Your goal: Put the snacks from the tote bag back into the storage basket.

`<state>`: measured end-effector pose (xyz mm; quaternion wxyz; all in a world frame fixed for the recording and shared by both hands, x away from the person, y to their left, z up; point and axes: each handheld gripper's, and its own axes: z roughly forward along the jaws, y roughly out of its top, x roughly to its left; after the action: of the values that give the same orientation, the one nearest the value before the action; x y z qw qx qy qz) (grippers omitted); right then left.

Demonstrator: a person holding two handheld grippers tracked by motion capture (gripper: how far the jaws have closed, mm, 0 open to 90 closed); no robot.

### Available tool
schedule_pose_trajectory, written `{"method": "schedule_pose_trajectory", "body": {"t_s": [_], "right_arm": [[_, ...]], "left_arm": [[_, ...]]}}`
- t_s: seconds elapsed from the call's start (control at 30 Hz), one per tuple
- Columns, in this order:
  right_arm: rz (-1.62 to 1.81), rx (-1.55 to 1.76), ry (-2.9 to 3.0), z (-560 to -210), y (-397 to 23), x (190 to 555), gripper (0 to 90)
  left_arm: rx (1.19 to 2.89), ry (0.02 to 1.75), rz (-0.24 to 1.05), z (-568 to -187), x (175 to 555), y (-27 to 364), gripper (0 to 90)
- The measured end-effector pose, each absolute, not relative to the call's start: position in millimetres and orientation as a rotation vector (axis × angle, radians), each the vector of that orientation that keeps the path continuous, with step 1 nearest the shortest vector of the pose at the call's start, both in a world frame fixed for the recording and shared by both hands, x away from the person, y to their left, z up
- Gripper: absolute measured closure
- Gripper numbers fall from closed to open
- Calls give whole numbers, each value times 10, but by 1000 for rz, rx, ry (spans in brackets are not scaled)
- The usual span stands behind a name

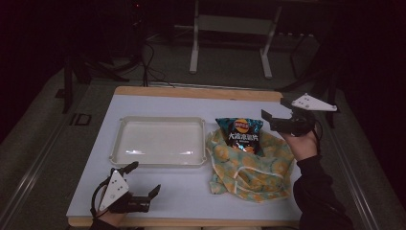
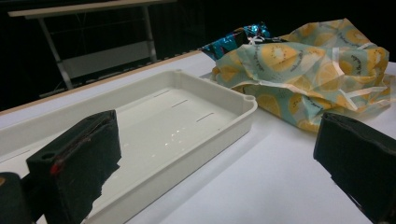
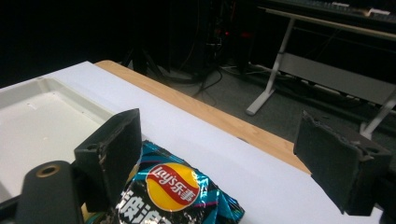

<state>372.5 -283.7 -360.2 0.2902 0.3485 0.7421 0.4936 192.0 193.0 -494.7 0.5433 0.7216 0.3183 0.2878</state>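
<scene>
Far on the left, near the front edge of the white table top (image 1: 191,201): left gripper (image 1: 143,184), resting low, jaws standing wide apart with nothing between them. Ahead of it and just beside: shallow cream plastic tray (image 1: 160,160), rectangular, with nothing lying in it, long side running across the table. In the left gripper view, the same tray (image 2: 224,126) just past the left jaw, and beyond the right jaw the crumpled pale-green cloth bag with yellow citrus print (image 2: 322,74), well apart from this claw.

To the middle: the cloth bag (image 1: 249,167), lying flat and open, with a dark blue-black foil crisp packet (image 1: 242,134) half out of its mouth, long axis pointing away from the person.

On the right: right gripper (image 1: 270,120), lifted above the table, pointing to the left, jaws spread wide and holding nothing. Crisp packet directly below and a little in front of this claw; in the right gripper view its red and yellow logo (image 3: 173,185) lying between the jaws, nearer to the left one, but lower, not touched. Clearly the nearer hand for the packet; likely only a lowering needed, jaws across its narrow width.
</scene>
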Motion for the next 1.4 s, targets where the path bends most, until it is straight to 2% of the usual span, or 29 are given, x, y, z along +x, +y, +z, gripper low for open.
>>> {"method": "schedule_pose_trajectory", "body": {"t_s": [0.37,0.97,1.13,1.4], "right_arm": [[1302,1010,2062,-3999,-2770,4037,233],[1236,1064,2166,-4481,-2861,4337,231],[1203,1132,2213,-4631,-2873,4447,204],[1174,1191,2311,-4768,-2896,4542,227]], "left_arm": [[1720,747,682,-4951,1922,1924,12],[1742,738,681,-4959,1925,1908,12],[1746,738,679,-4962,1923,1901,12],[1746,737,677,-4965,1924,1901,12]]}}
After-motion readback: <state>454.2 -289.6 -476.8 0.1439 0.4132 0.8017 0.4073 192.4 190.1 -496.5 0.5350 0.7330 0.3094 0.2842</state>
